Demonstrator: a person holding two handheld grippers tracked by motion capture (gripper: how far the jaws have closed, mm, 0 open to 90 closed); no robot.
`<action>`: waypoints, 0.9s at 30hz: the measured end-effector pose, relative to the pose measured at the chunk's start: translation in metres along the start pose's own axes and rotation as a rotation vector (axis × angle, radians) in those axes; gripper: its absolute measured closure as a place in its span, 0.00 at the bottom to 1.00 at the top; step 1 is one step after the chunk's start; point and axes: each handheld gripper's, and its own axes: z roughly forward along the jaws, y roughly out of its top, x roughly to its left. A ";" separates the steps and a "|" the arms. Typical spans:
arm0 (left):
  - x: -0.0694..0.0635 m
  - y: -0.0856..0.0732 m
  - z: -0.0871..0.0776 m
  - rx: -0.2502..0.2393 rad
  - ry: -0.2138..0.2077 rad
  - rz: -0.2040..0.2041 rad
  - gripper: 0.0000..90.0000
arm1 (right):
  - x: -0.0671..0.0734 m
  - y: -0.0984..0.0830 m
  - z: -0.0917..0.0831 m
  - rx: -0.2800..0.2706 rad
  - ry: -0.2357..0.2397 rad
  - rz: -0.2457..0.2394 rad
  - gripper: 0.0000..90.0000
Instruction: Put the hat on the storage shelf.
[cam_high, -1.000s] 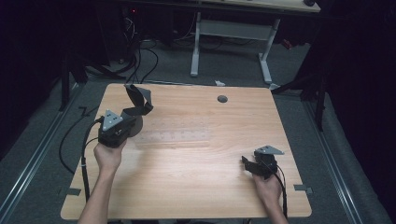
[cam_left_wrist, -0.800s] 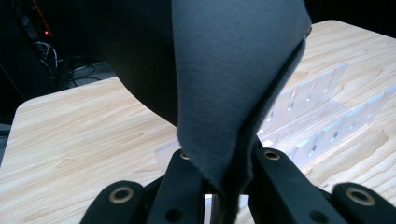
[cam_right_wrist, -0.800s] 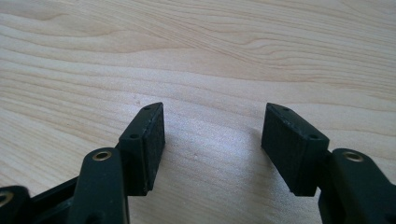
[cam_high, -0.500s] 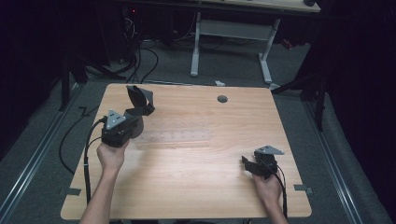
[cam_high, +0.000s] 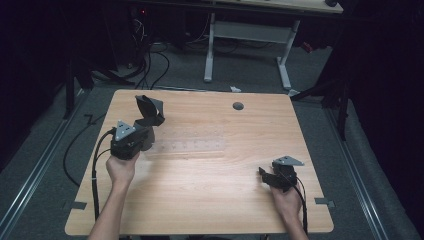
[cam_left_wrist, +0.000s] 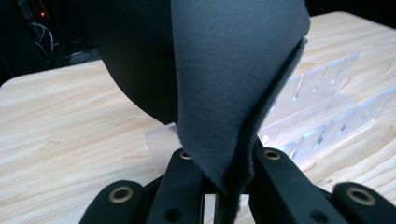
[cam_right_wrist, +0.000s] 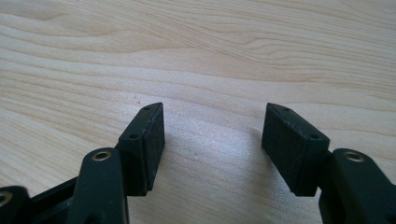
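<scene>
A dark grey piece of cloth (cam_high: 149, 111) stands up folded from my left gripper (cam_high: 148, 128), which is shut on its lower edge at the table's left. In the left gripper view the cloth (cam_left_wrist: 224, 70) rises between the two jaws of that gripper (cam_left_wrist: 223, 161), pinched tight. Just beyond it a clear slotted plastic rack (cam_left_wrist: 322, 107) lies on the wood. This rack (cam_high: 190, 146) sits to the right of the left gripper. My right gripper (cam_high: 263, 174) rests low at the near right, and in its own view the gripper (cam_right_wrist: 212, 140) is open with only bare wood between its pads.
The wooden table (cam_high: 215, 200) has a round cable hole (cam_high: 238, 106) near its far edge. Cables trail from both grippers off the near edge. A white-legged desk (cam_high: 245, 45) stands behind the table on the grey floor.
The left gripper with the cloth has drifted very slightly toward the near edge. The right hand has stayed still.
</scene>
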 end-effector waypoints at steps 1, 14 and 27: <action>0.000 -0.001 0.000 0.004 -0.001 0.004 0.95 | 0.000 0.000 0.000 0.000 0.000 0.000 0.44; 0.005 -0.010 -0.005 0.032 0.008 0.007 0.91 | 0.000 0.000 0.000 0.000 0.000 0.000 0.44; 0.013 -0.005 -0.017 0.041 0.042 -0.068 0.54 | 0.000 0.000 0.000 0.000 0.000 0.000 0.44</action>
